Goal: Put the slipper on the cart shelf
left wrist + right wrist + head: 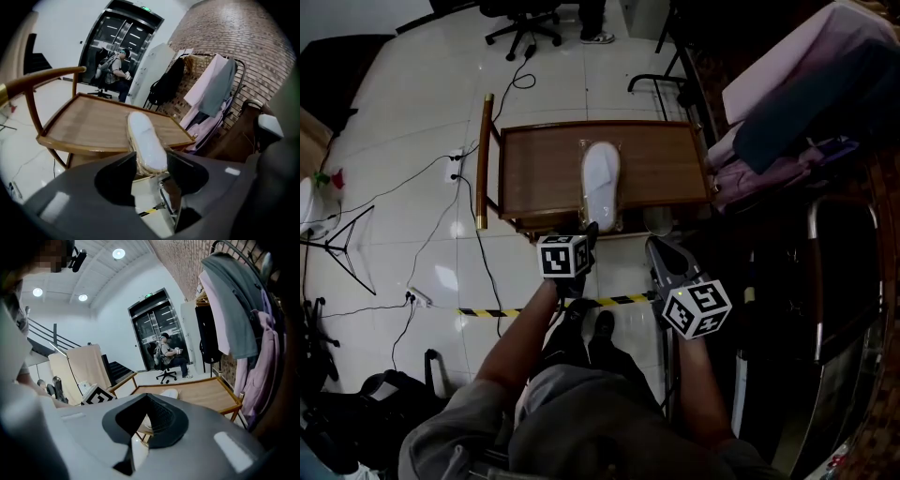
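One slipper [600, 178] on cart shelf [539, 164] — left gripper [590, 232] parted around its heel, right gripper [657, 247] closed.

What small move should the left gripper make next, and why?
Probably draw the left gripper straight back, away from the cart. The slipper already lies on the cart's top, with its heel at the near edge. The jaws stand apart on either side of that heel and do not seem to pinch it. Backing out straight should avoid dragging it off.
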### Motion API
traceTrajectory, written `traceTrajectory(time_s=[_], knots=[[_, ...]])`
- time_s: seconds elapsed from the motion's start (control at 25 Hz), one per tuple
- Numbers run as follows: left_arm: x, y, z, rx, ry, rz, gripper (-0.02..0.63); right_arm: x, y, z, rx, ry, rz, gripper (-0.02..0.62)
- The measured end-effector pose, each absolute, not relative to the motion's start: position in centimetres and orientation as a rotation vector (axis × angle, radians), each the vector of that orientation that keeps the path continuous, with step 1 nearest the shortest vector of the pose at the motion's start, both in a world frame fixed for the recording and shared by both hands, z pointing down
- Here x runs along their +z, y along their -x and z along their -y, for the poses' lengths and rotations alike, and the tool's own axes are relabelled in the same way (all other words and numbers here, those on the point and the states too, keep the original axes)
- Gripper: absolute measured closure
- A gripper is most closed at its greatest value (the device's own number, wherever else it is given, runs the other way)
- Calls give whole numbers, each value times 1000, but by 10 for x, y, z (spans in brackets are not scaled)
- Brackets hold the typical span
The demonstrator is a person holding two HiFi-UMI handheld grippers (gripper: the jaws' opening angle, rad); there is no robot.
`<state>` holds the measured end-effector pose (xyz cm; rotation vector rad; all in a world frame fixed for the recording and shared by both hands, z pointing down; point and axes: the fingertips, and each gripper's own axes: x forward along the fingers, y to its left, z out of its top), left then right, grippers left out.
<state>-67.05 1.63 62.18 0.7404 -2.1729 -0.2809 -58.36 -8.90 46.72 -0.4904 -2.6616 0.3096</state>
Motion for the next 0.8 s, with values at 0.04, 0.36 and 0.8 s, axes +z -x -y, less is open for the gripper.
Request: traceTrajectory(time_s=[0.04, 0.36, 0.8], knots=[[630, 674, -15, -304, -725, 2161, 369, 471, 583, 92, 311, 475, 2656, 597], [678, 685, 9, -439, -659, 2033, 261, 480, 580, 112, 293, 372, 2640, 597], [656, 694, 32, -440, -774, 2042, 490, 480, 576, 130, 301, 241, 2642, 597]])
